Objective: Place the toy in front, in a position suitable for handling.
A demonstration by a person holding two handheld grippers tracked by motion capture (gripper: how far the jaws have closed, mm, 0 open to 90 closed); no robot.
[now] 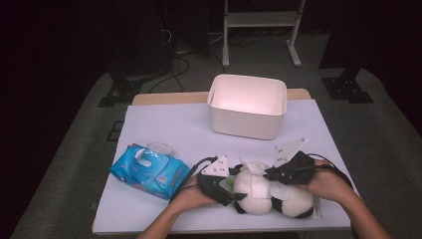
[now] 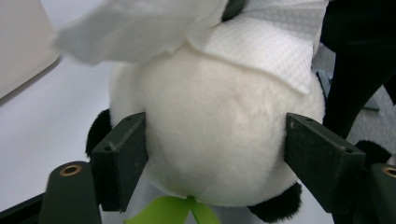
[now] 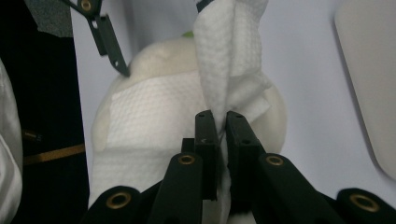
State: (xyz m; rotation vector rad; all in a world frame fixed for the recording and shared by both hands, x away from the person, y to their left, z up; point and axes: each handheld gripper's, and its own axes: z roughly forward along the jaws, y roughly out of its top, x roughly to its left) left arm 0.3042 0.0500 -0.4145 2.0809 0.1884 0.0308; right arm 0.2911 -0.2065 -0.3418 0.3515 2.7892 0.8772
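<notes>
I have the panda toy lying at the near edge of the white surface, a little right of the middle, between my two hands. My left claw grips the toy's white head, one jaw pressed into the plush on each side; the left gripper view shows the head filling the gap between the jaws, with a green leaf poking out below it. My right claw is pinched nearly closed on a white wipe, which stands up in a fold from the jaws and also drapes flat over the toy's body. In the high view the right claw sits over the toy from the right side. A blue pack of wipes lies to the left of the toy, well apart from it, and a white bin stands farther back near the middle of the surface.
</notes>
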